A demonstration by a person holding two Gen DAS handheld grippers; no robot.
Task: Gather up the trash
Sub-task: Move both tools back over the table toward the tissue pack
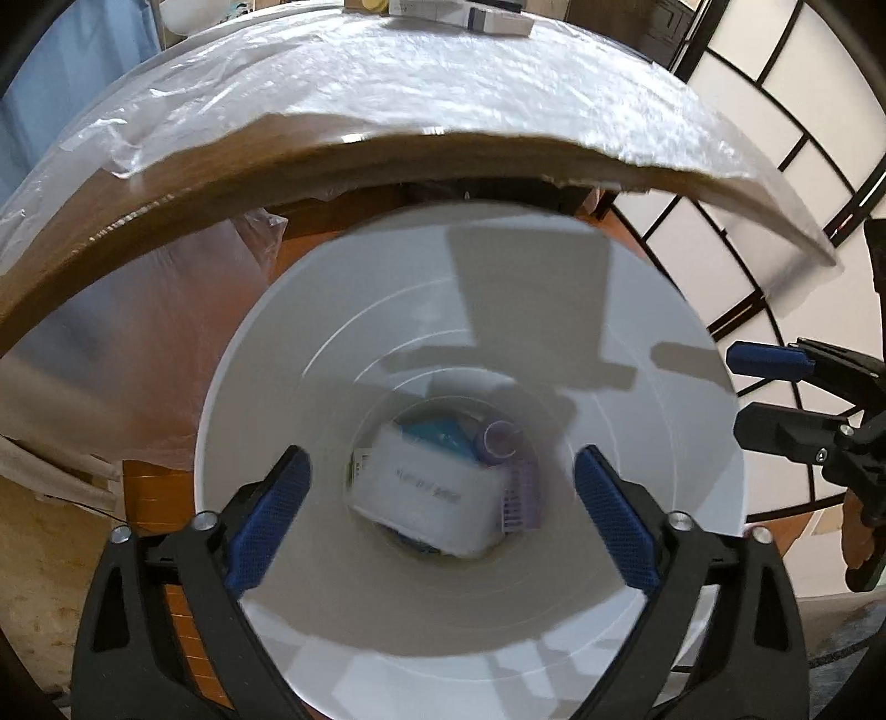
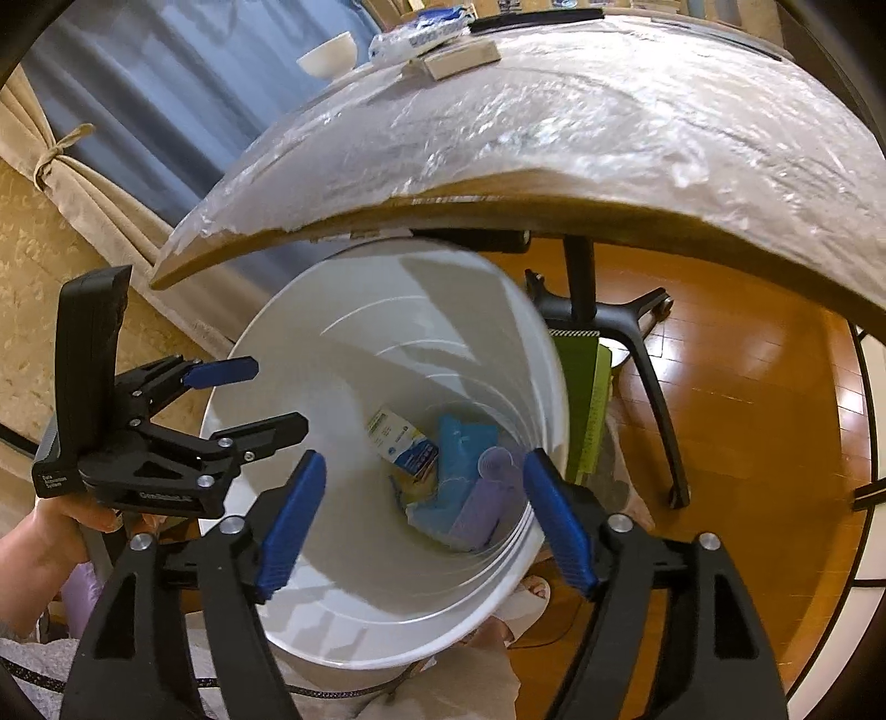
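Note:
A white trash bin (image 1: 332, 354) stands on the floor below the table edge; it also shows in the right wrist view (image 2: 387, 343). At its bottom lie a white box (image 1: 426, 493), a purple container (image 1: 518, 487) and blue packets (image 2: 462, 443). My left gripper (image 1: 443, 509) is open and empty above the bin's mouth; it also shows in the right wrist view (image 2: 243, 404). My right gripper (image 2: 423, 515) is open and empty over the bin, and it shows at the right edge of the left wrist view (image 1: 769, 393).
A wooden table (image 2: 554, 205) covered in clear plastic sheet overhangs the bin. On it are a white bowl (image 2: 329, 52), a wrapped packet (image 2: 421, 30) and flat boxes (image 1: 493, 19). An office chair base (image 2: 620, 327) stands on the wood floor. Curtains (image 2: 83, 183) hang at left.

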